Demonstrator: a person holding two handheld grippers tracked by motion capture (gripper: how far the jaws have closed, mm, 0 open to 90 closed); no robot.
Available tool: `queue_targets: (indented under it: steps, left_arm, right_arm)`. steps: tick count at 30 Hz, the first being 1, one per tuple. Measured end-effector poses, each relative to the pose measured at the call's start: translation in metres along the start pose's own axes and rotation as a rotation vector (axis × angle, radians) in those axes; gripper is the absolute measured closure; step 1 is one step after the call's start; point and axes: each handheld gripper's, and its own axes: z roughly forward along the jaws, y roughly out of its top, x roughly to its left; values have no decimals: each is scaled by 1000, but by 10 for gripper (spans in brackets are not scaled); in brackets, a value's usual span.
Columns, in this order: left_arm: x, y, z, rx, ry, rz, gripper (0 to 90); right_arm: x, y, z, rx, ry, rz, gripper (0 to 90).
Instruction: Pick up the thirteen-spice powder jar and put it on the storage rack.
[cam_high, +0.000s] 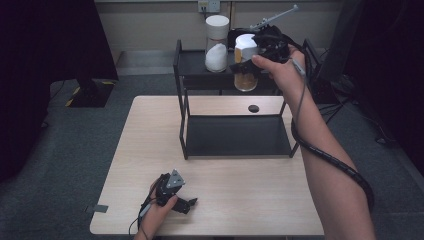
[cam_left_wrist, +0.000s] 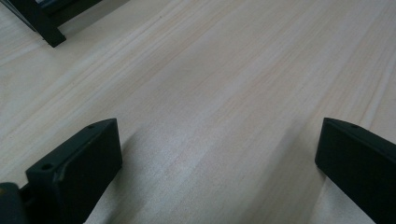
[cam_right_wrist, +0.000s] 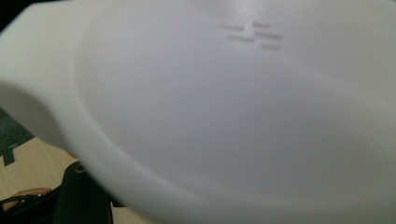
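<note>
Clear glass jar (cam_high: 245, 70) with a smooth white lid (cam_right_wrist: 243, 107), partly filled with brown grains, clenched in the right hand-held gripper (cam_high: 252, 56) above the black metal shelf (cam_high: 235, 135) at twelve o'clock. At its nine o'clock, a taller jar (cam_high: 216, 44), white-lidded, holding white powder. Left hand-held gripper (cam_high: 186, 204) released, resting on the pale wood-grain desk (cam_left_wrist: 224, 84) at seven o'clock.

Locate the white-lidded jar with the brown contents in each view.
High view: jar top centre, held in the right gripper over the black rack's upper shelf, right of the jar of white powder.
Left gripper view: not in it.
Right gripper view: its white lid, very close and blurred.
Shared landmark: the wooden table.
</note>
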Motion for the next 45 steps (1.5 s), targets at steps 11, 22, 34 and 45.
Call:
queue_targets:
  steps: [11,22,34,45]
  left_arm:
    - [0,0,0,0,0,0,0]
    - [0,0,0,0,0,0,0]
    - [0,0,0,0,0,0,0]
    - [0,0,0,0,0,0,0]
  right_arm:
    - [-7,18,9,-19,-75,35,301]
    - [-21,15,27,-57,-123,77,301]
    - [-27,13,36,-49,-136,93,301]
    - [-28,6,40,-70,-132,115,296]
